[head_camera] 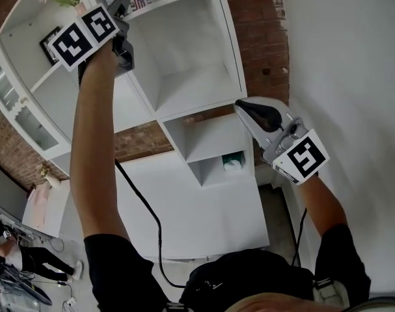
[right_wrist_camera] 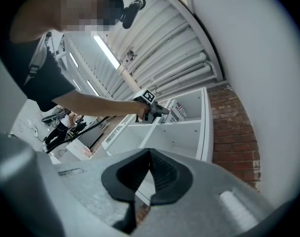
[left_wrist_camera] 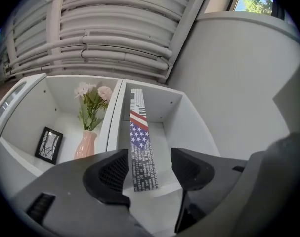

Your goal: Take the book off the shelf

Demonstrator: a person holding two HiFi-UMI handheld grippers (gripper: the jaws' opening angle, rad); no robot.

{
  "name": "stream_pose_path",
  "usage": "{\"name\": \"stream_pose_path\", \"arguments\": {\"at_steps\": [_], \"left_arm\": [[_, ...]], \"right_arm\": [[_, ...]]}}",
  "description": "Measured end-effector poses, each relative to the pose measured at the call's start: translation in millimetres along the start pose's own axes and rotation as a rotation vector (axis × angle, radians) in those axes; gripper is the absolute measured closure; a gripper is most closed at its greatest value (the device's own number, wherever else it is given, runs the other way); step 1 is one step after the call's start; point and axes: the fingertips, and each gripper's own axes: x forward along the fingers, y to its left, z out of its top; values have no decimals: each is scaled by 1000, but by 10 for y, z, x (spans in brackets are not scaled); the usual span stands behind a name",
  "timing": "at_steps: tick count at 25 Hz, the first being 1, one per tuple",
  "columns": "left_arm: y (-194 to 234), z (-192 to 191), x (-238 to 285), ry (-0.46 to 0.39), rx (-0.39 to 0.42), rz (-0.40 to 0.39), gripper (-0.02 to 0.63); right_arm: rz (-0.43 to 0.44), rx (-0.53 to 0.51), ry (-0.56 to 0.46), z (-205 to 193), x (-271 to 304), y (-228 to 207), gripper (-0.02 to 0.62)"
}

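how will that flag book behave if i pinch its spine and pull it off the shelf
The book looks slim with a firm spine, so it will probably stay rigid and feel light. It stands alone on a narrow edge by the divider, so a sideways nudge could tip it.

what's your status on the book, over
Left claw open, lined up on the book, no grip yet. Right claw shut, empty, held lower. Book upright on the shelf, nothing in front; vase one compartment over.
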Motion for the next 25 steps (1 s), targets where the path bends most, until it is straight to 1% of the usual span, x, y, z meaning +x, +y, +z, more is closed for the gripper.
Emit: {"name": "stream_pose_path", "arguments": {"at_steps": [5, 15, 19, 25], "left_arm": [[50, 39, 155, 23, 27, 36, 337], [52, -87, 358, 91, 28, 55, 337], [35, -60, 460, 114, 52, 67, 337], [44, -137, 589, 202, 73, 101, 339]], "right_arm": [[-27, -2, -4, 11, -117, -94, 594], [-47, -19, -32, 69, -288, -121, 594], [-63, -16, -22, 41, -341, -153, 594], [-88, -8, -5, -16, -394, -165, 594]]}}
